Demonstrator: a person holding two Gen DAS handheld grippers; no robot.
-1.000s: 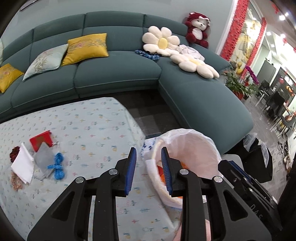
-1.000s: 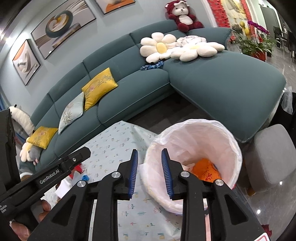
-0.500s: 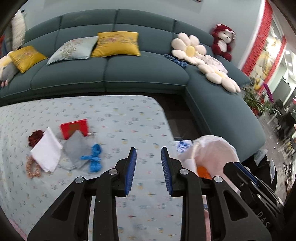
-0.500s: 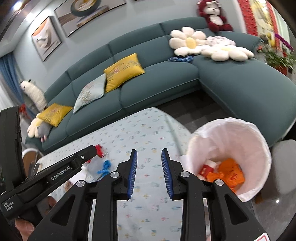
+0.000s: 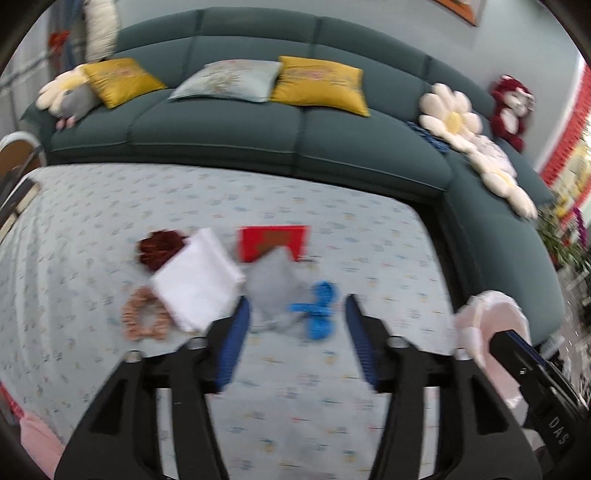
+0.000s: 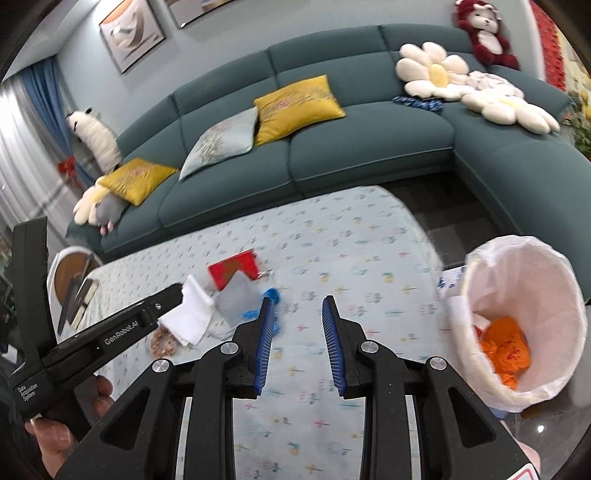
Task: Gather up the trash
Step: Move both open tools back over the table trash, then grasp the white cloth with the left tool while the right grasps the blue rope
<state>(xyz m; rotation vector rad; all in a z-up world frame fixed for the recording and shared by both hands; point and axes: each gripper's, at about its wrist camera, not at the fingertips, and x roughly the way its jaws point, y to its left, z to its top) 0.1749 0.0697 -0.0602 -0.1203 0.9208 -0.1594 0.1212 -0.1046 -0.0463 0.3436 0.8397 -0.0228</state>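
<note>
Home living room: teal sectional sofa [image 6: 332, 147], cushions, plush toys, framed wall art [image 6: 133, 33], cloth-covered table [image 6: 332, 258].

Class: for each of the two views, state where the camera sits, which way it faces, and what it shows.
Left wrist: on the left gripper, jaws opening, facing down at the trash pile's blue scrap.
Right wrist: on the right gripper, jaws apart; shows the left hand.
Shared: red packet, sofa, lined bin.

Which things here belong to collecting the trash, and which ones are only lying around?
Job: bin, white tissue, grey wrapper, blue scrap, red packet.

Lying about: sofa, cushions, plush bear, scrunchies.
</note>
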